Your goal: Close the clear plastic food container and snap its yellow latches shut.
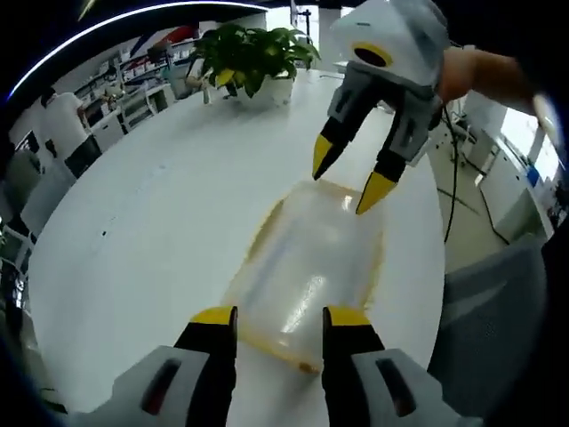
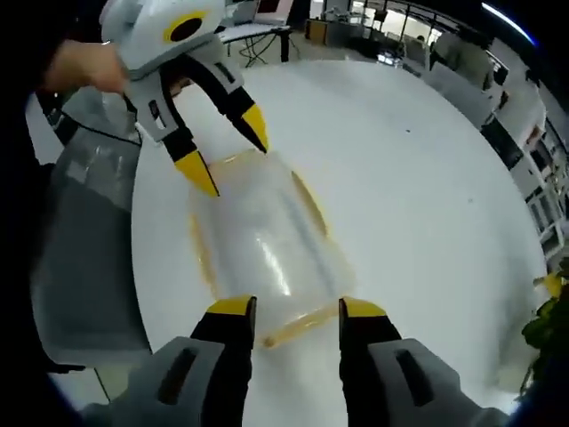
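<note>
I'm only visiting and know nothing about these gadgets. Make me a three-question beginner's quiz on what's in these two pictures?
1. True or false: both the left gripper and the right gripper have their jaws open.
2. What stands at the far edge of the white table in the left gripper view? A) a green potted plant B) a red kettle C) a stack of books
3. Fill in: the two grippers sit at opposite ends of the clear plastic ______ with yellow edges.

Key: 1 true; 2 A, the potted plant; 3 container.
</note>
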### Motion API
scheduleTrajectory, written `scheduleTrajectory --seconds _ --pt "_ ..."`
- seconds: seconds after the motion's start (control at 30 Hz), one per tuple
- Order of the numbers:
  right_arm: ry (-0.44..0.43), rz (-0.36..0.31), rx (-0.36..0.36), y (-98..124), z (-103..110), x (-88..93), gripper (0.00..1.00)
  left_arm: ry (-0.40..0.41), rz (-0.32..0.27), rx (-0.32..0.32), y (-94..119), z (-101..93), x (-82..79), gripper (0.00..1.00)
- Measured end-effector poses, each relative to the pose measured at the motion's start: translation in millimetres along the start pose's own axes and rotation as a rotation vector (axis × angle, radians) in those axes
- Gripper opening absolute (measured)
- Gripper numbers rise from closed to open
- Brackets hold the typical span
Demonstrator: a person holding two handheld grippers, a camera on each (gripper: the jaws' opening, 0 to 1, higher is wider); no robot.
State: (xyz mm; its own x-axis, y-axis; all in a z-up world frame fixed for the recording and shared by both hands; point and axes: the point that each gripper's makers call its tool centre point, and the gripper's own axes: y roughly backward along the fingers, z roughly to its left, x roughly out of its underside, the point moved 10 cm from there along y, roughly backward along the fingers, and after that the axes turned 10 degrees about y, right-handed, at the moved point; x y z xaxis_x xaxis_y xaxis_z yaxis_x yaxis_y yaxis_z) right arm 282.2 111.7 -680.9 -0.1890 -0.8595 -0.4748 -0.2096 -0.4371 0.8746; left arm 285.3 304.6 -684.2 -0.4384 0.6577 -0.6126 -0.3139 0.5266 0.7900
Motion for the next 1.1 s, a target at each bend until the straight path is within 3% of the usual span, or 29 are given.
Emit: scheduleTrajectory --seconds 0.07,0.17,0.3,0.47,0.8,1.1 --pt "-0.015 -0.018 -0.023 -1 0 -3.2 0.41 -0.022 -0.006 0.013 -2 -1.2 -3.5 0.32" --pt "0.042 -0.035 -0.027 -1 -1 -11.0 0.35 -0.074 -0.010 0.035 -4 -2.9 -9.0 0.32" --pt "0.065 -0.045 -0.067 -6 0 -21.9 0.40 -0.117 -0.034 0.062 -6 -8.6 -15.5 0.37" --pt "0.116 -0.021 -0.094 -12 -3 -33.1 0.40 -0.163 -0.017 0.072 -13 -13.7 -18.3 0.37" --pt "0.163 -0.040 -0.106 -15 -6 -51.6 0.41 -0.145 -0.060 0.116 -6 -22.3 -28.0 0.37" --pt "0.158 -0.033 -0.148 -18 -16 -54.3 0.43 -0.154 -0.071 0.147 -6 -33.1 -28.7 0.41"
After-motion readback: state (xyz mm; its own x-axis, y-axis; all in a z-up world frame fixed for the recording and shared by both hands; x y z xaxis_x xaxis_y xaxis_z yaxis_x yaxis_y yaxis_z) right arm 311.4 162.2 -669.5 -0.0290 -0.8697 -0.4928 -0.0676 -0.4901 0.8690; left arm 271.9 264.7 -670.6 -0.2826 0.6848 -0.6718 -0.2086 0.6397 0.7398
